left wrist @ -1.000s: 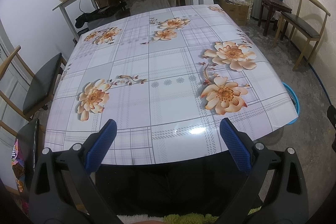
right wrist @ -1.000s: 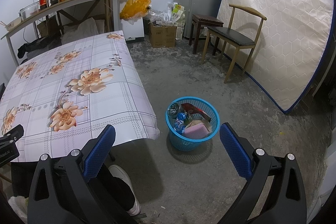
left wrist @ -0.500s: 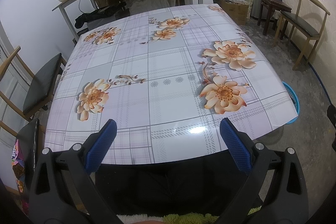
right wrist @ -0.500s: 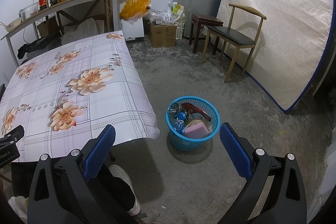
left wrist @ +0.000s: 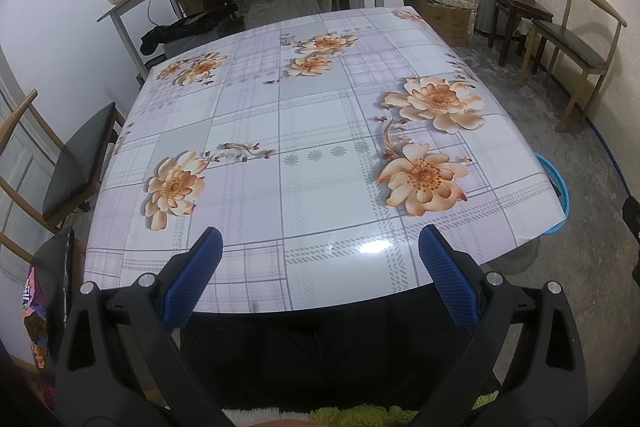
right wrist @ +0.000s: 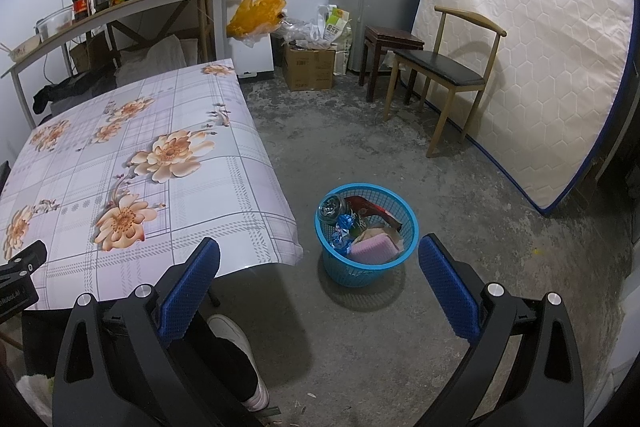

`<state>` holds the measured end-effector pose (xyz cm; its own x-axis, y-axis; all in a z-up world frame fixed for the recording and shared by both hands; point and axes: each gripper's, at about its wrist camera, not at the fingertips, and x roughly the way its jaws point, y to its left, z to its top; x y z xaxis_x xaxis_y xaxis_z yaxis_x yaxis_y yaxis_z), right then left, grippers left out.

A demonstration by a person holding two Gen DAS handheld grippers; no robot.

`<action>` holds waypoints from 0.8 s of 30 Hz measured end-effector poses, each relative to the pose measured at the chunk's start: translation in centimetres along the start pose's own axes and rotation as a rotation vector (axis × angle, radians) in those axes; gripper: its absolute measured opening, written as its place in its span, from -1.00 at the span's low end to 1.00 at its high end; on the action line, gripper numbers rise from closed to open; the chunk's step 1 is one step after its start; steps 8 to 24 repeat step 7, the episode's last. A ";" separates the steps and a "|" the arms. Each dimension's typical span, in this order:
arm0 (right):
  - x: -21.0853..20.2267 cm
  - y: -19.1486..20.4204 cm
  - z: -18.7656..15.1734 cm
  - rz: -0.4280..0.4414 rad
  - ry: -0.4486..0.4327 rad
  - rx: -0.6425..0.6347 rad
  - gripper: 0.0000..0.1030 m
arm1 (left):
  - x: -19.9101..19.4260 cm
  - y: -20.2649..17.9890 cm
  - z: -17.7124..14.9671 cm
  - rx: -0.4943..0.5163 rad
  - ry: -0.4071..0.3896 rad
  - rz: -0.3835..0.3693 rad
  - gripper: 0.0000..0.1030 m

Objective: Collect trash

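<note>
surface point(left wrist: 320, 131) bare | bin point(right wrist: 366, 269) right, holds trash | left tool point(left wrist: 318, 281), right tool point(right wrist: 319, 283) wide open, empty | check floor before stopping

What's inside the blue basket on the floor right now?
The blue basket holds a pink block, a red wrapper, a round metal can end and blue foil scraps. Anything beneath these is covered.
</note>
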<state>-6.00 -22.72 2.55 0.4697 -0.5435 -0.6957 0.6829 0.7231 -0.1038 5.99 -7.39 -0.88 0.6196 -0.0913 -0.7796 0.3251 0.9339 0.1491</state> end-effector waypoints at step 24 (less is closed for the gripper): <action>0.0 0.1 0.0 0.000 -0.001 0.001 0.88 | 0.1 -0.2 -0.1 0.011 0.003 -0.014 0.84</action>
